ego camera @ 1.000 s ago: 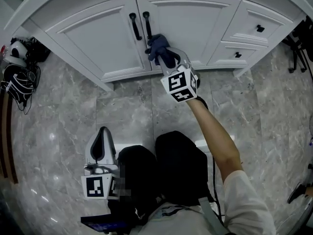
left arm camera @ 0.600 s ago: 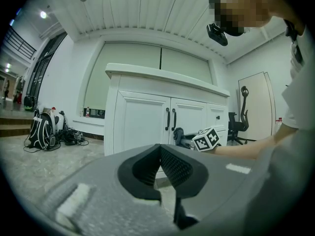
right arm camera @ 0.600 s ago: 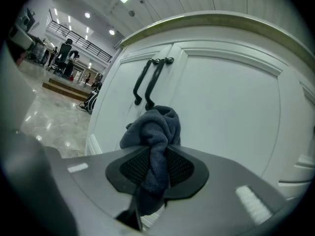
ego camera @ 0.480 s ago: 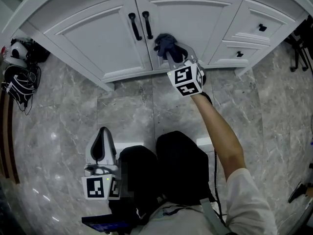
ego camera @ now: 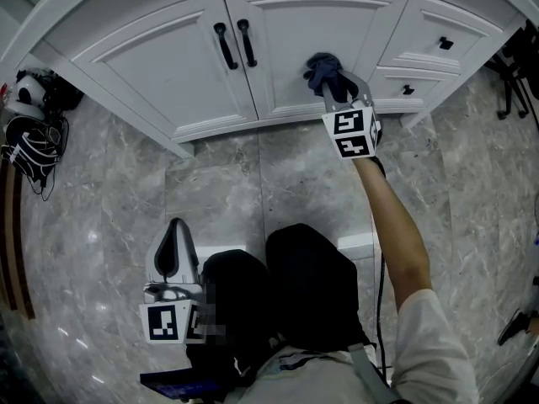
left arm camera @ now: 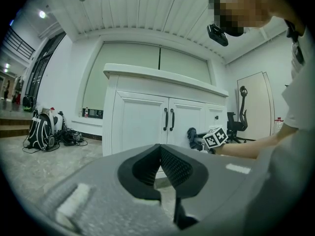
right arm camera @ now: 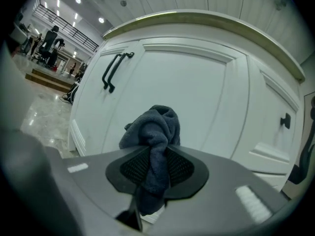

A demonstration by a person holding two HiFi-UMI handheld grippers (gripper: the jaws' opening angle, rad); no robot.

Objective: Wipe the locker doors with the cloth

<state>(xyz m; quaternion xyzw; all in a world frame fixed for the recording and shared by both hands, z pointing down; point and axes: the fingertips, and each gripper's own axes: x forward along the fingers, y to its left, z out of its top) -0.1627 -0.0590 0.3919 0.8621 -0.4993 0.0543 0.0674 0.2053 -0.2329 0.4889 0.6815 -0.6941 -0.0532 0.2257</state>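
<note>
A dark blue cloth is bunched against the right white locker door, near that door's right edge. My right gripper is shut on the cloth, whose folds stick out past the pads toward the door. The left locker door stands closed, and two black handles run beside the middle seam. My left gripper hangs low by the person's knee, far from the doors, jaws together with nothing between them.
Two small drawers with black knobs flank the doors on the right. Grey marble floor lies below the locker. A black bag and cables lie at the left, an office chair base at the far right.
My right gripper has slid the cloth rightward across the right door, from beside the handles to near that door's right edge. The left gripper has stayed put.
</note>
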